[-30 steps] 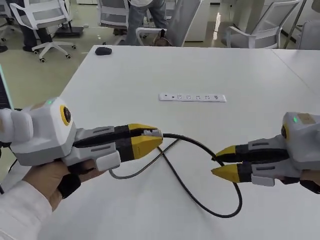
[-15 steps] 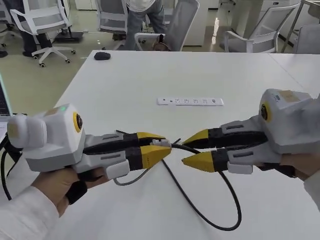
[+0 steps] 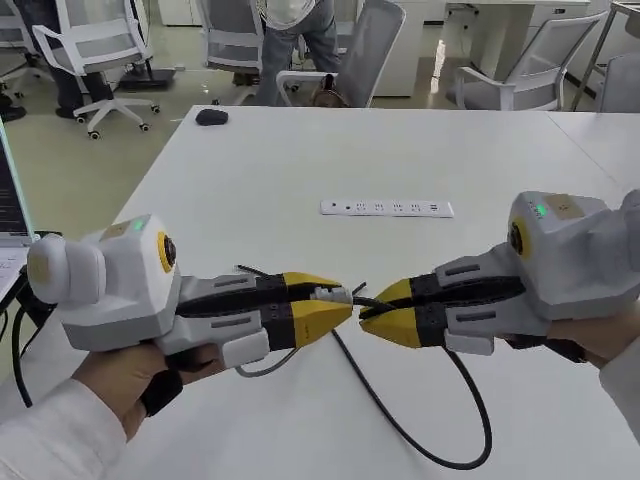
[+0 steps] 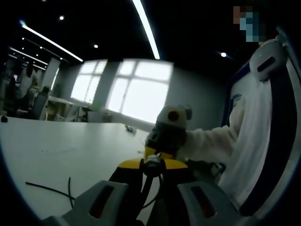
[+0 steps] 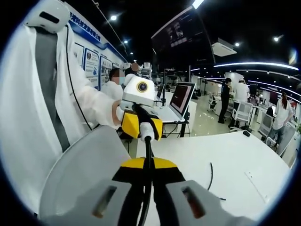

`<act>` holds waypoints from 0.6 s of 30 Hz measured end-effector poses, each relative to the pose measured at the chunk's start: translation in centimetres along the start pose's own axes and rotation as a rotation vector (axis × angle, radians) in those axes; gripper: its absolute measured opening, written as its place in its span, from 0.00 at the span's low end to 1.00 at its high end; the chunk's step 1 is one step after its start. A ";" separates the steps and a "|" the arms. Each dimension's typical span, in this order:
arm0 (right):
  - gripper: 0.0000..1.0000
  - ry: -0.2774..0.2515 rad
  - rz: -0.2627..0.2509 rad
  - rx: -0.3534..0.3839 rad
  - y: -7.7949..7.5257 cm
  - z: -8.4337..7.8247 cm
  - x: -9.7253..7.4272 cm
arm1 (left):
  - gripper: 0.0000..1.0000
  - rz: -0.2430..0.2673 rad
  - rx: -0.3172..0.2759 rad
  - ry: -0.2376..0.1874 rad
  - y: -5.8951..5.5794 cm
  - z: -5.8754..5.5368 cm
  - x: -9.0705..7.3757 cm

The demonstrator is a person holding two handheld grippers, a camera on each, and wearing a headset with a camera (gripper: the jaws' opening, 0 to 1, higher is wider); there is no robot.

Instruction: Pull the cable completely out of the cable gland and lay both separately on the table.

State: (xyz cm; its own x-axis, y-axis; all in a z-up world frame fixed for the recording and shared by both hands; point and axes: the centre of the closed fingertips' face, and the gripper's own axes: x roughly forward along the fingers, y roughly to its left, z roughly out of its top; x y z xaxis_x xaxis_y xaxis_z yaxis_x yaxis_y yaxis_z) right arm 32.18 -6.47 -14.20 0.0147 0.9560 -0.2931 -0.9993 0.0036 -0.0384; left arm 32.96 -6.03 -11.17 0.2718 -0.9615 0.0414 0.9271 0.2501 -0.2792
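In the head view my left gripper [image 3: 343,298] is shut on the white cable gland [image 3: 330,295], held above the white table [image 3: 400,150]. My right gripper [image 3: 372,308] faces it tip to tip and is shut on the black cable [image 3: 470,395] just where it leaves the gland. From there the cable loops down over the table toward the near edge. The left gripper view shows the gland [image 4: 153,165] between my left gripper's [image 4: 153,170] jaws. In the right gripper view the cable [image 5: 148,155] runs from my right gripper [image 5: 146,165] to the gland [image 5: 146,133].
A white power strip [image 3: 386,208] lies mid-table beyond the grippers. A black mouse [image 3: 211,117] sits at the far left corner. Office chairs [image 3: 90,50] and a standing person [image 3: 290,30] are past the far edge. A laptop screen [image 3: 6,195] is at the left.
My right gripper has moved left up to the left gripper's tips and gone from open to shut on the cable beside the gland. The left gripper has stayed shut on the gland.
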 end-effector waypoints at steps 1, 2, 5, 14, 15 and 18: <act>0.02 0.002 0.002 0.005 0.0 0.0 0.0 | 0.16 0.001 0.002 0.002 0.0 0.0 0.0; 0.02 0.005 0.002 0.002 -0.1 -0.1 0.0 | 0.16 0.002 0.004 0.003 0.0 0.0 0.0; 0.02 0.018 0.004 -0.011 -0.1 -0.2 0.1 | 0.16 0.003 0.007 0.006 0.1 -0.1 0.0; 0.02 0.057 0.001 -0.034 -0.1 -0.7 0.1 | 0.16 0.009 0.014 0.008 0.0 -0.2 -0.2; 0.02 0.062 -0.002 -0.029 -0.2 -0.8 0.0 | 0.16 0.011 0.015 0.008 0.1 -0.2 -0.2; 0.02 0.072 -0.013 -0.041 -0.3 -1.1 -0.3 | 0.16 0.016 0.017 0.003 0.2 0.0 -0.5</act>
State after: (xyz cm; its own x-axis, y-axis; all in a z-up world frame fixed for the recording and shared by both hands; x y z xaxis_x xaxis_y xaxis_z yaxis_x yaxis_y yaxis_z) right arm 32.53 -7.06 -15.12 0.0317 0.9322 -0.3607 -0.9967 0.0023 -0.0817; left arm 33.04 -5.50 -11.25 0.2860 -0.9576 0.0342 0.9268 0.2674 -0.2637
